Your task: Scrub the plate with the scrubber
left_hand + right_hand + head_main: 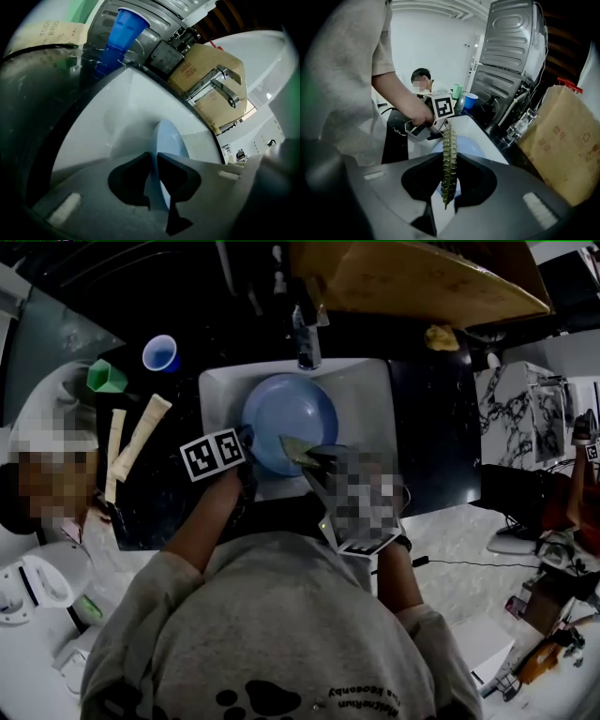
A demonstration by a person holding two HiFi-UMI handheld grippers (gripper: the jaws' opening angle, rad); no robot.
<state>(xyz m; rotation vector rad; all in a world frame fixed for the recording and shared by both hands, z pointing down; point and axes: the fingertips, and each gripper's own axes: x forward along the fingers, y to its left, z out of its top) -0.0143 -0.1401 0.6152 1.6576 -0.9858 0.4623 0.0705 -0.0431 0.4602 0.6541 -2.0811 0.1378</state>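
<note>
Round pale blue plate sits in white rectangular sink, its near-left rim clenched by left gripper jaws. Right gripper jaws grasp thin green scrubber, seen edge-on; scrubber-to-plate contact indeterminate.

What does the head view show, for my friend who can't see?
Over a white sink, the left gripper holds a blue plate and the right gripper holds a scrubber by it. A blue cup and green cup sit nearby.
</note>
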